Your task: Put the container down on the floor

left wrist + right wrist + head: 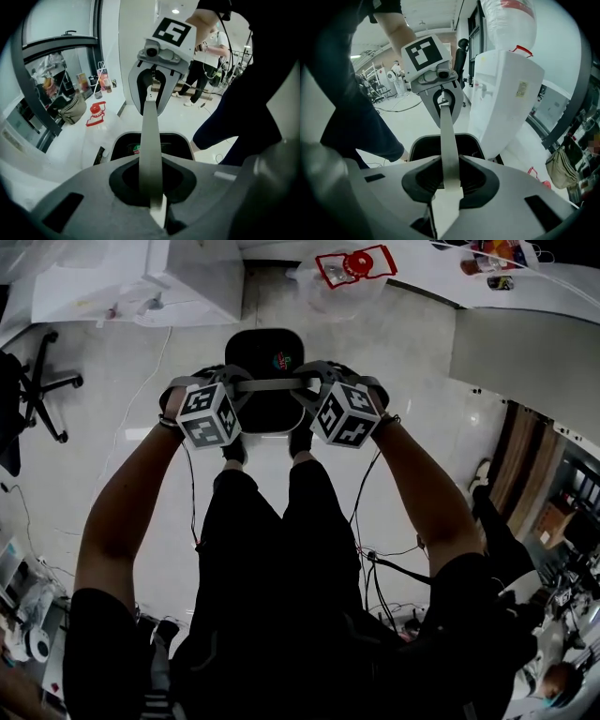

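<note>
A black container (265, 357) with a flat grey handle (277, 384) hangs low over the pale floor, just ahead of the person's shoes; whether it touches the floor I cannot tell. My left gripper (242, 390) is shut on the handle's left end; in the left gripper view the handle (151, 136) runs from my jaws (157, 208) across to the right gripper (154, 86). My right gripper (309, 390) has the handle's other end (449, 140) lying between its jaws (445, 199), with floor showing in a gap wider than the strip. The container's rim (423, 142) shows below.
A clear water jug with a red cap (352, 268) lies on the floor beyond the container. A white water dispenser (501, 98) stands close at its left. An office chair (37, 381) is at the far left. Cables (375, 563) trail by the person's feet.
</note>
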